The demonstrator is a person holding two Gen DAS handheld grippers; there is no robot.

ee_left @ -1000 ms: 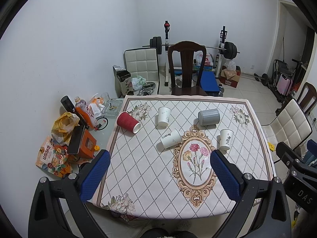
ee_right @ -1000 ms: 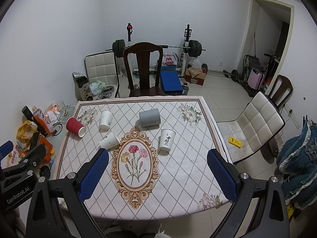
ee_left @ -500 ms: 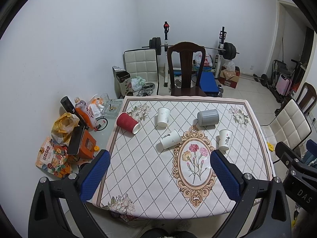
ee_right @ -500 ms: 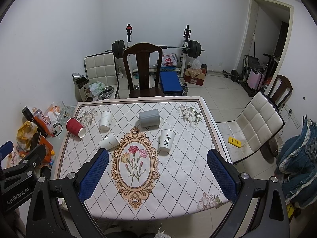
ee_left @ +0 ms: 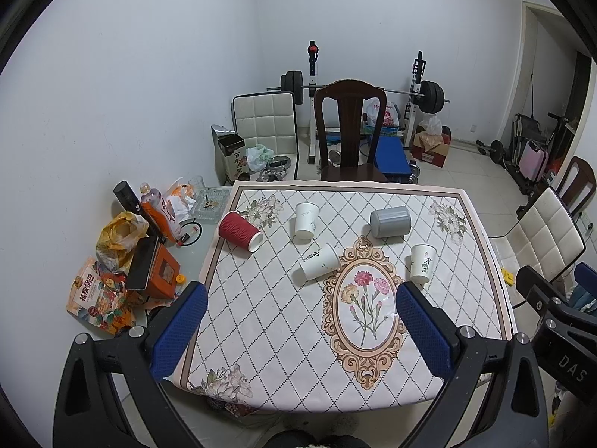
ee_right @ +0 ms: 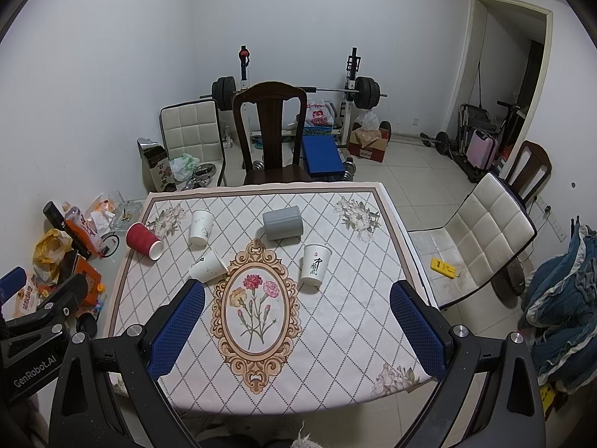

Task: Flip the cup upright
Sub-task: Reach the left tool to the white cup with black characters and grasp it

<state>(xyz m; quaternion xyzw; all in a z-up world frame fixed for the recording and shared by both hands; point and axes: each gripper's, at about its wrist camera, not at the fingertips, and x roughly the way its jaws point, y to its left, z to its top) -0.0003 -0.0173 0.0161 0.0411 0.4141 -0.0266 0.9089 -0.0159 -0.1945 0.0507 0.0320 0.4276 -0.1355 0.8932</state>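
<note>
Nothing on the table (ee_left: 261, 321) has shifted in the last second, and both my grippers hang where they were, high above its near edge. My left gripper (ee_left: 300, 330) has its blue fingers (ee_left: 179, 330) spread wide with nothing between them. My right gripper (ee_right: 298, 330) is spread just as wide and also holds nothing.

Five cups sit on the flowered cloth (ee_right: 335, 321). A red cup (ee_left: 239, 231) lies on its side near the far left corner, mouth toward me and to the right. Just right of it a white cup (ee_left: 306, 220) stands upright. Nearer to me, another white cup (ee_left: 319, 261) lies tipped over, touching the upper left rim of the oval flower medallion (ee_left: 367, 313). A grey cup (ee_left: 390, 221) lies on its side beyond the medallion's top. A printed cup (ee_left: 422, 263) stands upright to the medallion's right, well apart from the grey one.

In the right view the tipped white cup (ee_right: 209, 266) sits just beyond my left-hand finger, and the printed cup (ee_right: 315, 264) stands between my fingers, farther out.

A dark wooden chair (ee_left: 349, 130) is pushed in at the far side. Snack bags (ee_left: 99, 295) and bottles clutter the floor to the left, and a padded white chair (ee_right: 481, 239) stands to the right.
</note>
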